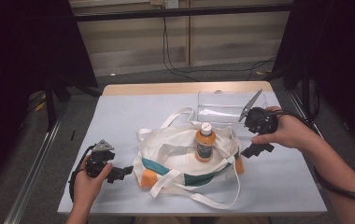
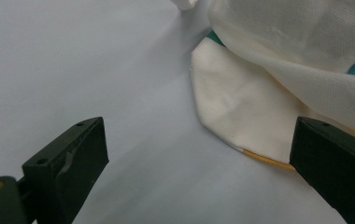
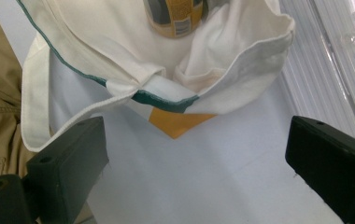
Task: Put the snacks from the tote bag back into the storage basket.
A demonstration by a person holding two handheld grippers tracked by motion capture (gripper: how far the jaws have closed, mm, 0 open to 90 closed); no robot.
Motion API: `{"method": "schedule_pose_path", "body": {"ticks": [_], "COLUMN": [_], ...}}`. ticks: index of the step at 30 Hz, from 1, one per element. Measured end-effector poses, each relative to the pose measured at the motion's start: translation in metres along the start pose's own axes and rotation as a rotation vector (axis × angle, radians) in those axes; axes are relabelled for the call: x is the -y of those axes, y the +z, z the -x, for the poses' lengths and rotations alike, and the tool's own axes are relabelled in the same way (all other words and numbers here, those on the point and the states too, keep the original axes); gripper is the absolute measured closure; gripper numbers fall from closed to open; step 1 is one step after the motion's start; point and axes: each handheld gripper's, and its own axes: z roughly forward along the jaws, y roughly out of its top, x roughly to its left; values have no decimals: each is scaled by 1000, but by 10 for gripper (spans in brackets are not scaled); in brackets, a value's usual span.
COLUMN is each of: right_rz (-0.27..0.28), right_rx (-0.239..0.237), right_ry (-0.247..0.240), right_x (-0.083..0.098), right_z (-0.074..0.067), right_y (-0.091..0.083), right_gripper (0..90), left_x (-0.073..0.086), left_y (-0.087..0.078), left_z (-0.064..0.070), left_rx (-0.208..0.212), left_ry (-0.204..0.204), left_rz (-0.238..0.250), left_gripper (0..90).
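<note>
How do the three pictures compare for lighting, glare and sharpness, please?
High view: dark at both sides, bright on the table, with glare on the clear box. Left gripper view: evenly lit; the bag shows its weave, the near jaws look softer. Right gripper view: the bottle is cut off at the top edge; the clear box reflects light in streaks.

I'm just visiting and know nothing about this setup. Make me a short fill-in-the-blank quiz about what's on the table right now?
1. The orange bottle stands inside the cloth ____.
2. The bottle's cap is ____ in colour.
3. Behind the bag lies a clear plastic ____.
4. Both the left gripper and the right gripper have their jaws ____.

Missing words: bag; white; box; open
</note>
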Motion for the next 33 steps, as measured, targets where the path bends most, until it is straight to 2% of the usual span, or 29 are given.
{"method": "schedule_pose_path", "body": {"ticks": [5, 6, 10, 20, 25, 33], "right_rz": [0, -2, -5, 2, -3, -13], "right_rx": [5, 3, 9, 9, 6, 1], "right_ry": [-7, -6, -18, -49, -62, -81], "right_x": [-7, -9, -16, -36, -44, -55], "right_z": [0, 0, 0, -3, -5, -6], "right_y": [0, 0, 0, 0, 4, 11], "right_gripper": [58, 58, 59, 62, 64, 66], "left_x": [-1, 0, 0, 0, 0, 0], "left_y": [-1, 0, -1, -2, -1, -1], "left_z": [-1, -1, -1, -1, 0, 0], "left_rx": [9, 8, 10, 12, 7, 8], "left_ry": [13, -2, -6, -2, -2, 1], "left_rz": [-30, -23, -20, -18, -5, -11], "left_gripper": [42, 43, 44, 44, 44, 44]}}
